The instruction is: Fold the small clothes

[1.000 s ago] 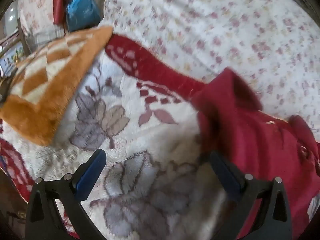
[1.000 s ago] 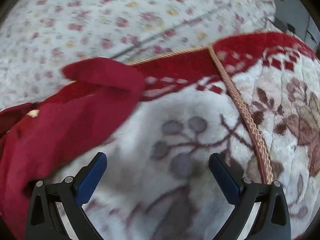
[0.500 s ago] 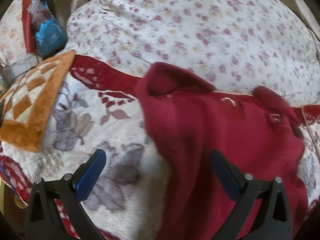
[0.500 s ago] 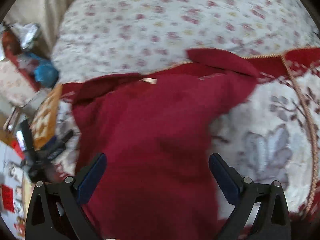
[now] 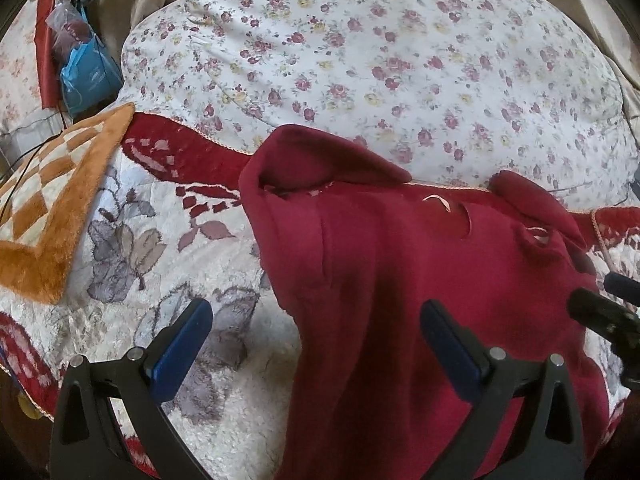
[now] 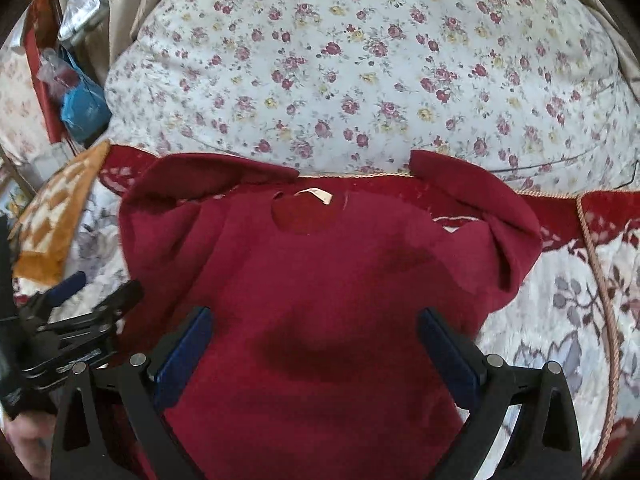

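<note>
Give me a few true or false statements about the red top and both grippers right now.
1. The red top lies spread on a floral blanket. True.
2. The right gripper is shut on the top. False: it is open, holding nothing.
3. A pale label shows at the neckline. True.
4. The left gripper is shut. False: it is open.
5. An orange checked mat lies left of the top. True.
6. The top is folded in half. False: both sleeves are out.

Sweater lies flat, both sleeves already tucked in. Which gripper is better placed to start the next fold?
Probably the right gripper: it is open and centred over the red sweater. The left gripper, also open, straddles the sweater's left edge, half over the blanket.
</note>
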### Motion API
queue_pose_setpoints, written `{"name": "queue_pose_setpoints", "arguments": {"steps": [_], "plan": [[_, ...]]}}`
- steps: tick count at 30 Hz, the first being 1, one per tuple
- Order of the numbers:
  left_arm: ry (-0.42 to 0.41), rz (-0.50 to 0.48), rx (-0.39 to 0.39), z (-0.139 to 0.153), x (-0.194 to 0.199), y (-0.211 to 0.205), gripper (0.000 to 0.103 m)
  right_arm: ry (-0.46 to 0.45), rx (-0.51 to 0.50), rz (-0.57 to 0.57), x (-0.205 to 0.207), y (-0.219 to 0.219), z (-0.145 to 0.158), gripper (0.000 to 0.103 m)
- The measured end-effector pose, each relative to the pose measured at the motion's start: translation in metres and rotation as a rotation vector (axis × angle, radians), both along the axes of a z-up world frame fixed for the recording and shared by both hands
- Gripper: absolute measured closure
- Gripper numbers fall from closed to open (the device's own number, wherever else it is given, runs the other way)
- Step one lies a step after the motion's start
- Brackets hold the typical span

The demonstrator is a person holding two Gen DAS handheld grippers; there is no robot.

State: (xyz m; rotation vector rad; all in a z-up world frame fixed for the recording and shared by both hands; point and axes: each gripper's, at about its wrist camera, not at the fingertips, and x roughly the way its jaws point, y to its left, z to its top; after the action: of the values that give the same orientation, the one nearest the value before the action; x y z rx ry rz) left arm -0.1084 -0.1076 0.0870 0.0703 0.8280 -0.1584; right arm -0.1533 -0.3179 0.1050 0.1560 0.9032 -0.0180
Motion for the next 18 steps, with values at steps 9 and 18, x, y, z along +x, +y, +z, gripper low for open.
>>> {"name": "queue_pose_setpoints", "arguments": {"steps": [9,18], "plan": [[0.013,0.013,0.023,-0.007,0.008,-0.002,0.000,-0.008,-0.030,0.008,0.012,0.007,-0.016,0.000],[0.008,0.019,0.047,-0.011,0.013,-0.004,0.000,-0.028,0.008,-0.023,0.015,-0.001,-0.025,0.000]]}}
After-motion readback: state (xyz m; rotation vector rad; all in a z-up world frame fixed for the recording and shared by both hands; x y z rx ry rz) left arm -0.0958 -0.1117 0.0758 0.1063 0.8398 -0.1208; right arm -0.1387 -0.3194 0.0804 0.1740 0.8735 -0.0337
